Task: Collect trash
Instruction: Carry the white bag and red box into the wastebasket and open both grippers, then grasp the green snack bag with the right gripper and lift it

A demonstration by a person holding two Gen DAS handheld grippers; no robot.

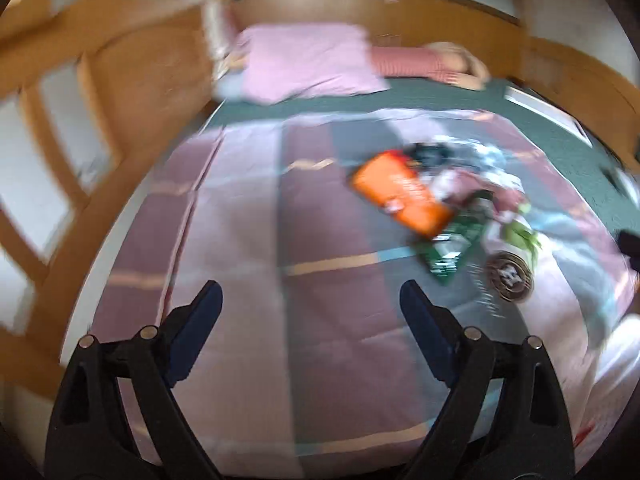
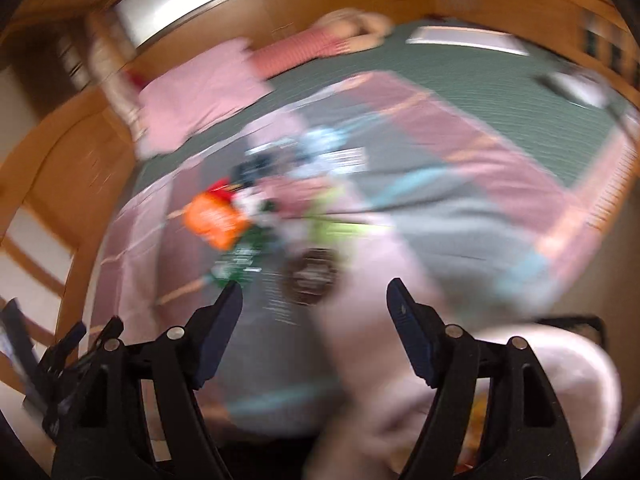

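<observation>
A pile of trash lies on the patchwork blanket [image 1: 320, 220]: an orange packet [image 1: 400, 196], a green packet [image 1: 448, 248], a can [image 1: 510, 276] with its round end towards me, and crumpled pink, white and clear wrappers. My left gripper [image 1: 310, 294] is open above bare blanket, to the left of the pile and nearer to me, with nothing between its fingers. The right wrist view is blurred. It shows the orange packet [image 2: 214, 216], green packet [image 2: 240, 260] and can [image 2: 310, 274] just beyond my right gripper [image 2: 314, 290], which is open and holds nothing.
A pale pink bag-like shape [image 2: 552, 364] fills the lower right. A pink pillow [image 1: 308, 64] and a red-striped sleeve [image 1: 404, 62] lie by the wooden headboard [image 1: 440, 12]. A wooden bed frame [image 1: 132, 80] runs along the left. Green sheet [image 2: 500, 92] is bare at the far right.
</observation>
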